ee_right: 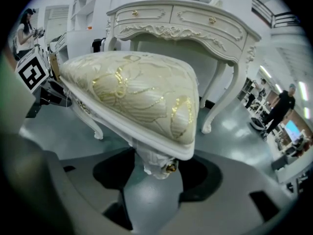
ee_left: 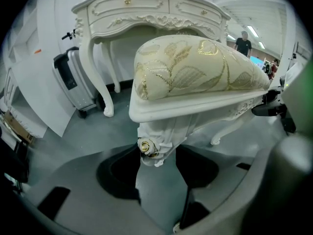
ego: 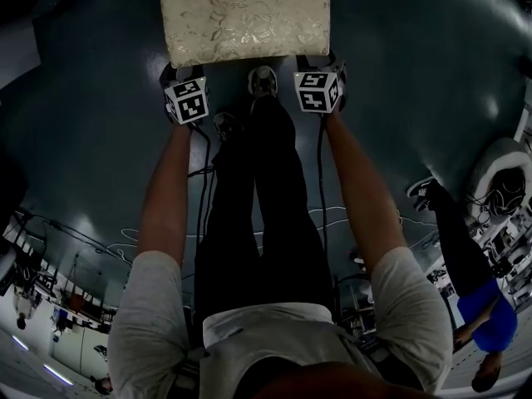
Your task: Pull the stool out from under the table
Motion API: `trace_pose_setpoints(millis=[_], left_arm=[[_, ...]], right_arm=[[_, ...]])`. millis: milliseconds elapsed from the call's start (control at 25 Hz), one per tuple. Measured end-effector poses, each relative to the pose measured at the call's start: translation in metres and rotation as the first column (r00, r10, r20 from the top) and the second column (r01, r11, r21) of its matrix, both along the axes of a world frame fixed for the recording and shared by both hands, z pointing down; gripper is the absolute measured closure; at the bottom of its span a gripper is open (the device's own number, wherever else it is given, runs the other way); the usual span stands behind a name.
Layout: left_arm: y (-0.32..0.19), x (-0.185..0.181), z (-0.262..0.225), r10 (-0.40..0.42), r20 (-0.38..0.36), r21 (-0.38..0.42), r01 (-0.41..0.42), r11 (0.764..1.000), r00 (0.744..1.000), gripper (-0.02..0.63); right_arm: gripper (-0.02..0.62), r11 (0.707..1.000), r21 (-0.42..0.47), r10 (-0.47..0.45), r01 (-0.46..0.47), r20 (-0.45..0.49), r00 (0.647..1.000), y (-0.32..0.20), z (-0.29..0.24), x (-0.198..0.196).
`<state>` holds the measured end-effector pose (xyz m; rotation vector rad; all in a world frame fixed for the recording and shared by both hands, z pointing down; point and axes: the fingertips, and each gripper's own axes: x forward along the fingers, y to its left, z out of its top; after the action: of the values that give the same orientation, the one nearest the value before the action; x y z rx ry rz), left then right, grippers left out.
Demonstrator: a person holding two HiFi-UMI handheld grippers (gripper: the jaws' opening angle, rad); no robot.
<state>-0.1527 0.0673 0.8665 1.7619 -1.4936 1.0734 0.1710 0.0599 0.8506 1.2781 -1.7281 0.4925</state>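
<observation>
Overhead; two seemingly low stool (ee_left: 195,77) close-ups

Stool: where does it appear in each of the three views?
Head view: stool at top centre, seen from above.
Left gripper view: stool in the centre.
Right gripper view: stool in the centre, slightly left.
Landmark: the white table behind it, in both gripper views.

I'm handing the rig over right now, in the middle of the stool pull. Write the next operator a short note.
Left gripper: jaws closed on the near-left corner leg of the stool.
Right gripper: jaws closed on the near-right corner leg.
Stool: directly in front of the person's feet, with the table behind it.
Done: both near corners gripped; stool looks largely out.
Left: the far end's clearance from the table is unclear; probably pull back a little, then release.
</observation>
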Motion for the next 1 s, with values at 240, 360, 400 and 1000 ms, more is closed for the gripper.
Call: trace_pose_setpoints(millis=[240, 360, 400, 1000], left_arm=[[0.003, 0.001, -0.003, -0.002, -0.002, -0.019, 0.002, 1.0, 1.0, 0.374], [0.003, 0.001, -0.002, -0.002, -0.003, -0.039, 0.002, 0.999, 1.0, 0.374], [0.004, 0.001, -0.002, -0.002, -0.004, -0.045, 0.001, 0.999, 1.0, 0.374], [0.011, 0.001, -0.007, -0.061, 0.018, -0.101, 0.062, 0.993, 0.998, 0.374]], right_arm=[[0.301, 1.0, -0.016, -0.003, 0.003, -0.009, 1.0, -0.001, -0.005, 0.001], [0.301, 1.0, -0.027, 0.005, -0.005, -0.012, 1.0, 0.001, -0.005, 0.001], [0.301, 0.999, -0.031, 0.006, -0.006, -0.014, 1.0, 0.002, -0.005, 0.001], [0.299, 0.997, -0.069, 0.032, -0.036, -0.057, 0.998, 0.003, -0.011, 0.003]])
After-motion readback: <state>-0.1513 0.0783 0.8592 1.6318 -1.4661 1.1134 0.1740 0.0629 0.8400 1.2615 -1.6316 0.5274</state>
